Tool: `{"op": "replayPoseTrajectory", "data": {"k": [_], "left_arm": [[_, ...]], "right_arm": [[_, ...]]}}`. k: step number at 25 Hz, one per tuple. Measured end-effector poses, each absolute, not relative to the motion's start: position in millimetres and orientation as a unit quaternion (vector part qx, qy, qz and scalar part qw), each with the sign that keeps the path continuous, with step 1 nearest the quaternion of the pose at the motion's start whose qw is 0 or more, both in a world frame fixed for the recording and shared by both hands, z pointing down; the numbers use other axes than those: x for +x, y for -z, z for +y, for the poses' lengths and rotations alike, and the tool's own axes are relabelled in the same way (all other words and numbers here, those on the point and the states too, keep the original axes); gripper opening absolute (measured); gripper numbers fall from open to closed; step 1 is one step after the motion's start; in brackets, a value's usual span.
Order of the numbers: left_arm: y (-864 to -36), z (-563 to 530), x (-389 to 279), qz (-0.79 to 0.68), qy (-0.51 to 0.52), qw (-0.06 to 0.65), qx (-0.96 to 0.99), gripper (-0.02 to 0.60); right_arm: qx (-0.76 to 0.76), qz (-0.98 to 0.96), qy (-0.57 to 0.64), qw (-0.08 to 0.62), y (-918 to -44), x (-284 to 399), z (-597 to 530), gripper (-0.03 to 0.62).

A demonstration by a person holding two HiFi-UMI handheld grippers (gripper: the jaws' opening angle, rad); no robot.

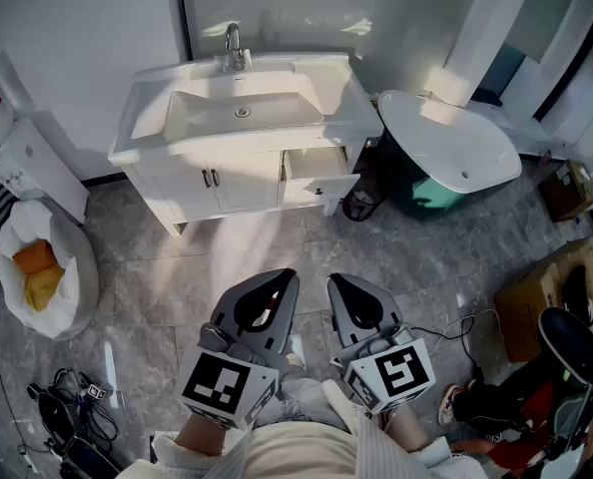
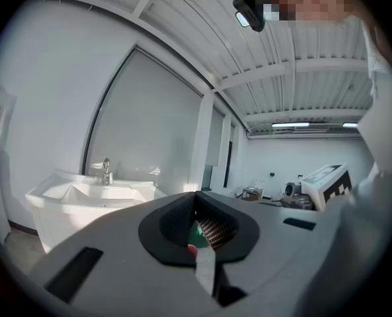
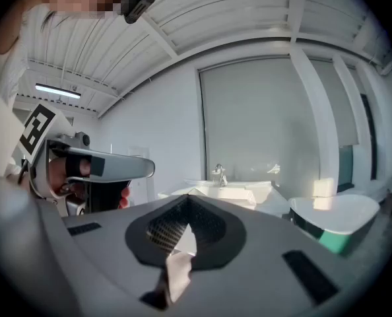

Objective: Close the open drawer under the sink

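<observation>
The white sink cabinet [image 1: 239, 128] stands against the far wall, with a tap on top. Its right-hand drawer [image 1: 316, 171] is pulled out, its front panel towards me. Both grippers are held low in front of me, well short of the cabinet, pointing at it. My left gripper [image 1: 283, 279] is shut with nothing in it, and my right gripper [image 1: 340, 283] is shut and empty too. The sink [image 2: 90, 191] shows far off in the left gripper view, beyond the closed left gripper [image 2: 199, 198]. The right gripper view has the sink [image 3: 224, 190] ahead of the closed right gripper [image 3: 186, 200].
A round white-topped teal tub [image 1: 454, 148] stands right of the cabinet, with a small dark bin [image 1: 360, 205] beside the drawer. A white bag [image 1: 43, 263] with orange contents sits left. Cardboard boxes [image 1: 536, 307] and a black chair [image 1: 574, 345] are right; cables [image 1: 72, 407] lie bottom left.
</observation>
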State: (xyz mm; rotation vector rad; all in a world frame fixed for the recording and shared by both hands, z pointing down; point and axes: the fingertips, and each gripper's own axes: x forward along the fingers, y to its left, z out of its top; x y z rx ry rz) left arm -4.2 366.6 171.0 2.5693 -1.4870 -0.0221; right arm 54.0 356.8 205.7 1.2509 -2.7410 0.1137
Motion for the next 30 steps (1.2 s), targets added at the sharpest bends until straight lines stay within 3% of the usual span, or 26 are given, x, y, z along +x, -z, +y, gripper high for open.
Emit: {"op": "replayPoseTrajectory", "data": {"k": [30], "left_arm": [[-182,351,28,-0.541,-0.009,0.069,0.838,0.015]], "right_arm": [[0.394,-0.916,-0.053,0.048,-216,96,330,0.008]]}}
